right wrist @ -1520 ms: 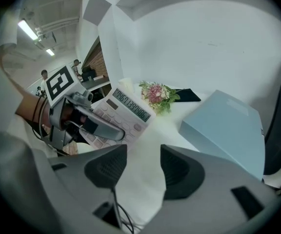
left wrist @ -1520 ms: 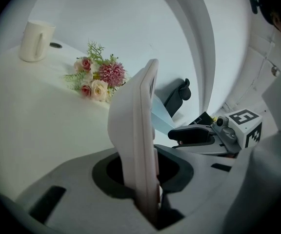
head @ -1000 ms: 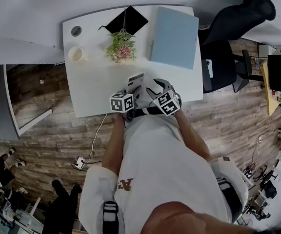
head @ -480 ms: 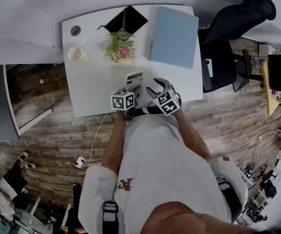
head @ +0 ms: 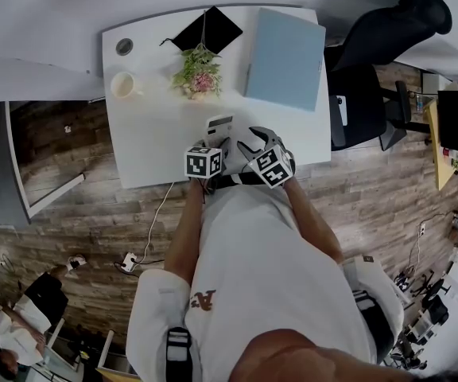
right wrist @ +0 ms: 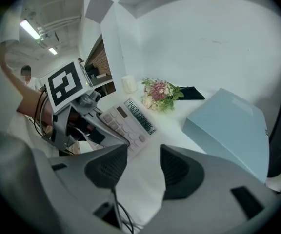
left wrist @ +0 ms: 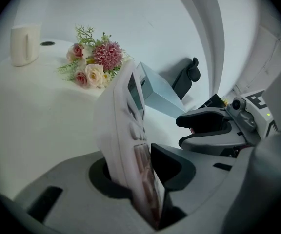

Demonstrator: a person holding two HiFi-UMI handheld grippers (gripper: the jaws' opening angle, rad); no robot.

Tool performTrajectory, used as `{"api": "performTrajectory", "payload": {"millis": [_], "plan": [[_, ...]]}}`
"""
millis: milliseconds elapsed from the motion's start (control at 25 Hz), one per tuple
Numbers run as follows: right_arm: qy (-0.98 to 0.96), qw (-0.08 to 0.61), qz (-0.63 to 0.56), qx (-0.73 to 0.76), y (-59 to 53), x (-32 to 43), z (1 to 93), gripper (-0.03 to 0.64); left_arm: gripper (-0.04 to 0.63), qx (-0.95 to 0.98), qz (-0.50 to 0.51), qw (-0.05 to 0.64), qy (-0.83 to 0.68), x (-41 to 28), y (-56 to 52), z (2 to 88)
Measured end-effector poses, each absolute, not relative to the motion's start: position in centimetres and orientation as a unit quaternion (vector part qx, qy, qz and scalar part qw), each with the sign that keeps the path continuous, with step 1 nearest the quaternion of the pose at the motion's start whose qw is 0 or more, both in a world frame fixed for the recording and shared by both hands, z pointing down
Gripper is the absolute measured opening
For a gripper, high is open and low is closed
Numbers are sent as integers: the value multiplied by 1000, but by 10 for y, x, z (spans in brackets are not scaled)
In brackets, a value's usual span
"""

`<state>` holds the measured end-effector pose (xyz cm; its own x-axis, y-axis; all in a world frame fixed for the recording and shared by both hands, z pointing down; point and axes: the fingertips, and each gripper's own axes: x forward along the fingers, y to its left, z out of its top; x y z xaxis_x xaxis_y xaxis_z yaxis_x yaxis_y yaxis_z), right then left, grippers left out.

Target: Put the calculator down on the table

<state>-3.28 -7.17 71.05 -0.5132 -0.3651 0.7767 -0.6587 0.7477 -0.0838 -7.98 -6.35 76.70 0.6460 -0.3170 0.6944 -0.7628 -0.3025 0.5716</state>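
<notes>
calculator [head: 219, 126] sits low over the white table [head: 149, 134] near its front edge, key end between the jaws of the left gripper [head: 216, 145], which have just been opening yet appear to touch it; right gripper [right wrist: 143, 172] gapes empty beside. best to free it only once it rests flat. long axis runs away from the person, display end toward the flowers [head: 199, 76].

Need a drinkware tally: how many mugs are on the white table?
1. The white mug stands near the far left edge of the table, left of the flowers; no other shows.
</notes>
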Motion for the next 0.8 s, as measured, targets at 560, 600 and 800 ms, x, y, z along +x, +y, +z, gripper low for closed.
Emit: {"api": "performTrajectory", "payload": {"millis": [560,600,800], "plan": [[-849,391,188,301,-70,-35,709,210,164,782,285,407,-376,-91,-67,766],[-849,391,188,301,-70,-35,709,210,164,783,285,404,-378,-92,-67,766],[-850,391,187,300,-69,-36,710,210,170,781,286,397,-388,-99,-68,765]]}}
